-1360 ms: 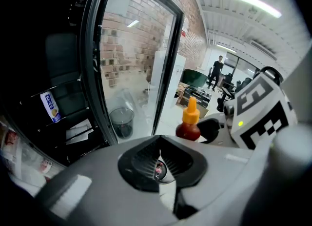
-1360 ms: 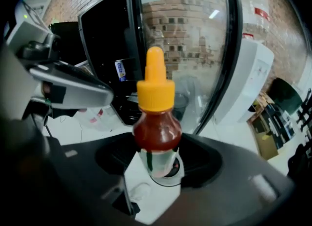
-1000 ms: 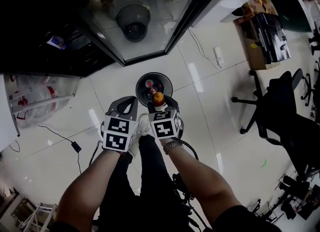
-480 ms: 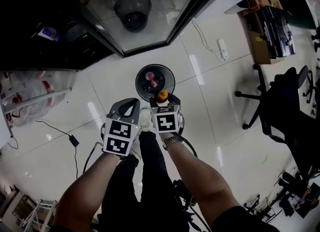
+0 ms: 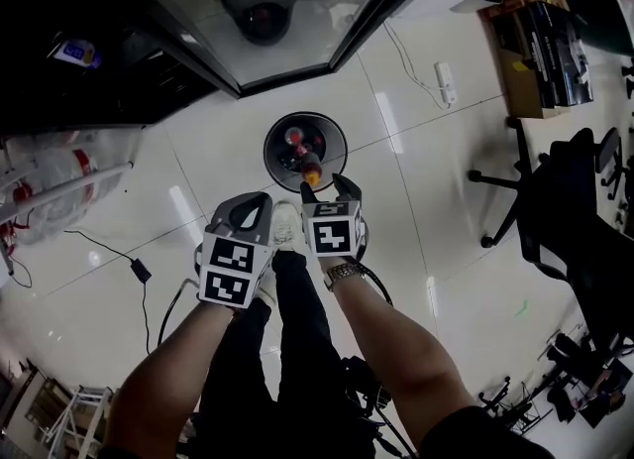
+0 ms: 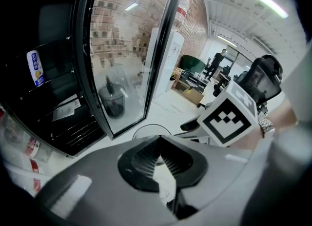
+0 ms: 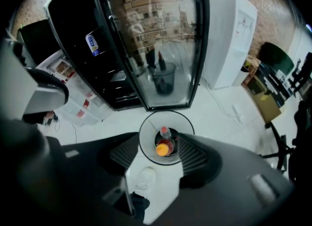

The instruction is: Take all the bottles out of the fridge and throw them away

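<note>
Clear plastic bottle with an orange cap (image 5: pixel 310 168) is loose just past the right gripper (image 5: pixel 327 187), whose parted jaws are closing without touching it. Its long axis points down into the round black bin (image 5: pixel 269 145) (a red-capped bottle (image 5: pixel 293 136) lies inside). The left gripper (image 5: pixel 253 199), jaws together and empty, sits beside.

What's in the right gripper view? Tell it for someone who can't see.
An orange-capped bottle is loose between the closing jaws of the right gripper, touching neither pad, straight above a round bin that already holds a red-capped bottle. Behind it stands a fridge with its glass door open.
</note>
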`<state>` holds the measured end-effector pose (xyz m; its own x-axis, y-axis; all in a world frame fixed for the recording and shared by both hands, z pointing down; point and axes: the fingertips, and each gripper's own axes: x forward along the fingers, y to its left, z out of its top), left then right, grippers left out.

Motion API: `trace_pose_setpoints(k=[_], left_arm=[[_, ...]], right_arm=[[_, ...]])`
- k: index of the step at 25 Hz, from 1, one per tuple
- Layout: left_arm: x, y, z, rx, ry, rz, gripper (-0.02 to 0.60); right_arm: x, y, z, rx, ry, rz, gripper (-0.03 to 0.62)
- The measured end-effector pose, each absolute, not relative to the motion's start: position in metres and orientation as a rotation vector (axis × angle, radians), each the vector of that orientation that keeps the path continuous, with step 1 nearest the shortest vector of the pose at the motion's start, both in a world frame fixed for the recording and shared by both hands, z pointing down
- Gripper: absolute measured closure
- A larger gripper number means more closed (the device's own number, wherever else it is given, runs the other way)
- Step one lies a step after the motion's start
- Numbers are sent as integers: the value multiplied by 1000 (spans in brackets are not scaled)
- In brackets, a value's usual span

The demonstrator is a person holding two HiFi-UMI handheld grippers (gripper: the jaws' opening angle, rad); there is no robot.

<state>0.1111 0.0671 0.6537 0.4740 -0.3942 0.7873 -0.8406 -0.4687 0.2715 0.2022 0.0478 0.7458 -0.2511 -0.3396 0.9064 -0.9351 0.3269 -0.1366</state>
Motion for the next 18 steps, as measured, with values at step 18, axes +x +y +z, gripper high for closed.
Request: trace_pose_setpoints(k=[18], left_arm=[[111, 64, 633, 2075, -1053, 863, 578]], right_arm=[[186, 54, 721, 1093, -1826, 895, 370]])
